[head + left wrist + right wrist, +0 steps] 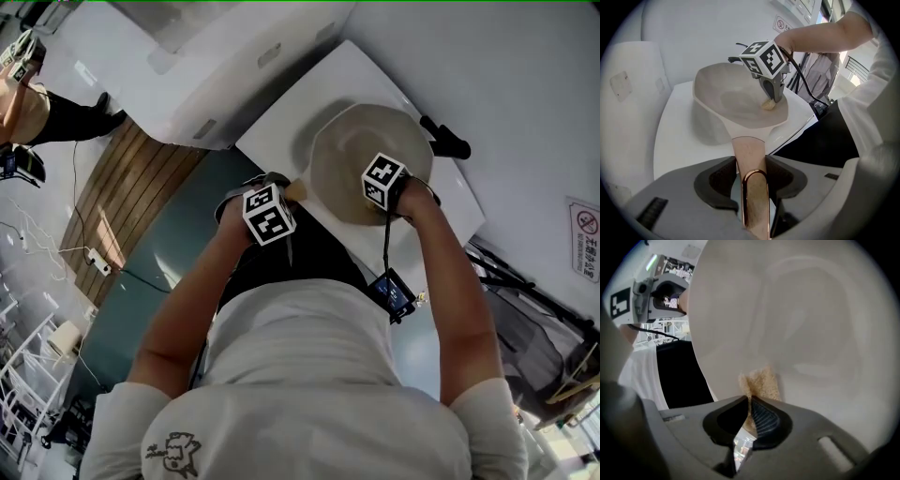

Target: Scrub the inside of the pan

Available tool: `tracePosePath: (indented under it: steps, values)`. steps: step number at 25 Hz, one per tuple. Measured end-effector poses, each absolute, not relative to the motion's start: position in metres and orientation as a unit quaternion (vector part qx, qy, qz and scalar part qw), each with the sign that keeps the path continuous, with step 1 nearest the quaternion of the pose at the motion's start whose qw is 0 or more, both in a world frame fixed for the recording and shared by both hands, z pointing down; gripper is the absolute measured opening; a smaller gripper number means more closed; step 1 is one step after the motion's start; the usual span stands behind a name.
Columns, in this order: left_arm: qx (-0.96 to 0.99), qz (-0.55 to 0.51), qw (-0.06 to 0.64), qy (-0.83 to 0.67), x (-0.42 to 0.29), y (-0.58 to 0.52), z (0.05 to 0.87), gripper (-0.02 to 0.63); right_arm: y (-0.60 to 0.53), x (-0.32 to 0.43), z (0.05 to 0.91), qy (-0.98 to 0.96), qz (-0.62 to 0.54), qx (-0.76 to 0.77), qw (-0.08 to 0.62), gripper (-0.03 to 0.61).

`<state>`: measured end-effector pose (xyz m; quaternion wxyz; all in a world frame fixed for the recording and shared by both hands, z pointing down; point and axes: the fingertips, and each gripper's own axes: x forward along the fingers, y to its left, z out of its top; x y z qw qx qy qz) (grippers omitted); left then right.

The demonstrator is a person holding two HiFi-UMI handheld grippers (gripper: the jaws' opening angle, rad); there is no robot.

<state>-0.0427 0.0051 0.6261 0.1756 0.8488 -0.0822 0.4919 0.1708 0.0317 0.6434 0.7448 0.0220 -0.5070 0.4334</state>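
My left gripper point(751, 180) is clamped on the pan's handle point(749, 152). Its two dark fingers point(717, 180) squeeze the brown wood from both sides. A shiny copper ring point(754, 197) at the end of the handle sits right between them. The handle runs straight out from my left fingers to the pan point(736, 101).

The pan is a cream color with a wide open top. It sits on the white table point(675, 140), just past my left fingers. The inside of the pan faces up, and I can see its bottom.

My right gripper point(749, 416) is pinched tight on a small tan sponge point(761, 383). Its ribbed fingers point(764, 420) are closed on the bottom of the sponge, and the rest sticks out past their tips. The sponge looks rough and crumbly. It is inside the pan and touches the pan's cream inside, on the side far from the handle. From my left gripper I can see my right one reaching down into the pan, with its black and white marker cube point(764, 57) on top. My two grippers are near each other, with the pan between them.
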Motion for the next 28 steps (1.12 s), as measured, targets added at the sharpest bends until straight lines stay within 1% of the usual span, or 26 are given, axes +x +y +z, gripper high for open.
tracePosePath:
  steps: [5, 9, 11, 14, 16, 21, 28]
  values:
    - [0.849, 0.492, 0.173, -0.083, -0.042, 0.003, 0.626, 0.187, 0.02, 0.195, 0.648, -0.467, 0.37, 0.006, 0.803, 0.025]
    - [0.85, 0.492, 0.175, -0.078, -0.042, 0.005, 0.626, 0.187, 0.001, 0.219, 0.631, -0.411, 0.312, 0.022, 0.856, 0.023]
    - [0.851, 0.49, 0.174, -0.08, -0.042, 0.004, 0.626, 0.187, -0.008, 0.229, 0.629, -0.394, 0.29, 0.031, 0.872, 0.023]
    - [0.852, 0.487, 0.172, -0.083, -0.041, 0.003, 0.625, 0.187, -0.022, 0.237, 0.638, -0.397, 0.262, 0.042, 0.879, 0.023]
    - [0.852, 0.487, 0.17, -0.085, -0.04, 0.003, 0.625, 0.187, -0.038, 0.243, 0.652, -0.404, 0.222, 0.048, 0.886, 0.023]
    - [0.852, 0.488, 0.171, -0.082, -0.04, 0.003, 0.625, 0.187, -0.084, 0.249, 0.644, -0.401, 0.114, 0.094, 0.904, 0.023]
    - [0.851, 0.489, 0.172, -0.083, -0.041, 0.001, 0.625, 0.187, -0.13, 0.236, 0.637, -0.429, 0.01, 0.141, 0.892, 0.023]
